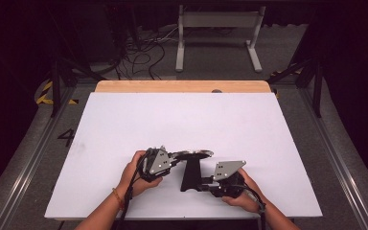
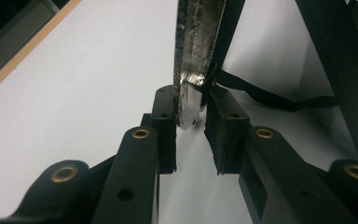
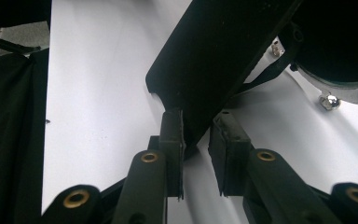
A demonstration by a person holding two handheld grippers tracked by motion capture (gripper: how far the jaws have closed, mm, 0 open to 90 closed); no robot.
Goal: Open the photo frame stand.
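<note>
Left hand-held gripper (image 2: 193, 122) pinching grey disc rim (image 2: 193, 70), right hand-held gripper (image 3: 198, 135) clamping black stand (image 3: 214, 56), object unidentifiable

Matt white table (image 1: 124, 120) top, smooth, edged at the far side by a bare wood strip (image 1: 182, 86). Matt black fingers (image 2: 165, 126), apparently plastic, fitted with brass-coloured eyelets (image 2: 141, 134). Worn, scuffed grey metal rim (image 2: 193, 51) with a shiny patch. Flat matt black stand plate (image 3: 214, 60). Glossy metal cap nut (image 3: 330, 101).
</note>
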